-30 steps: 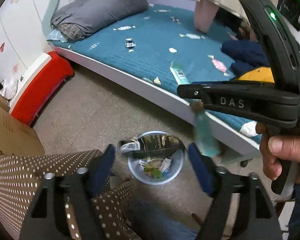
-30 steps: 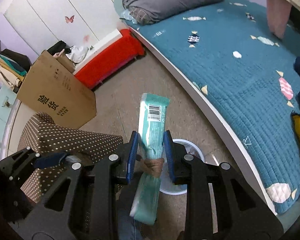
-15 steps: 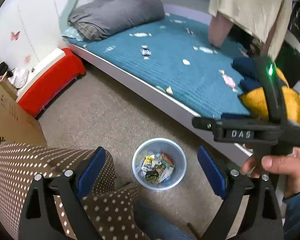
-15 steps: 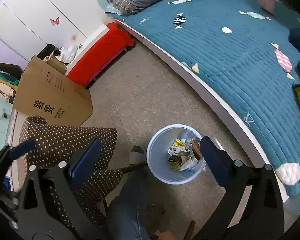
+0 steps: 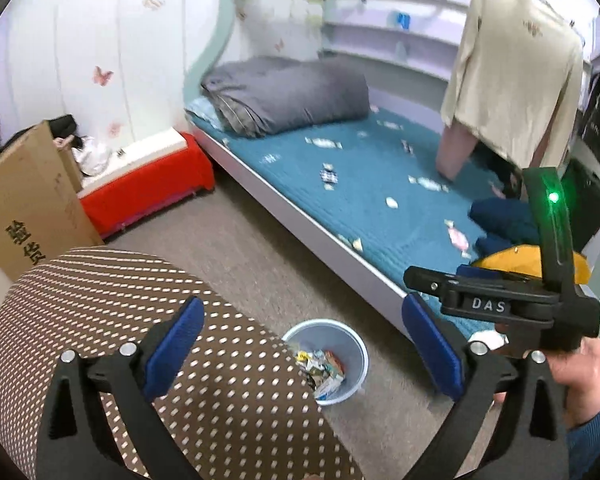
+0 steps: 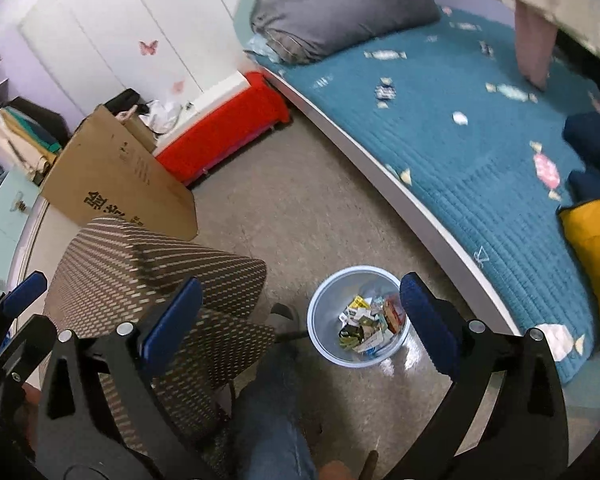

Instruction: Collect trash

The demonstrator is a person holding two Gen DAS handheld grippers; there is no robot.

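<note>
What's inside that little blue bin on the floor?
The bin holds a loose heap of crumpled wrappers and small packets. Whatever lies beneath that top layer is covered.

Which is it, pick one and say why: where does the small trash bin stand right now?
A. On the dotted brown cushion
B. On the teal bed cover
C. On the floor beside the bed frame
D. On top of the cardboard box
C: the trash bin, with wrappers inside, stands on the grey floor close to the white bed frame, not on anything raised.
</note>
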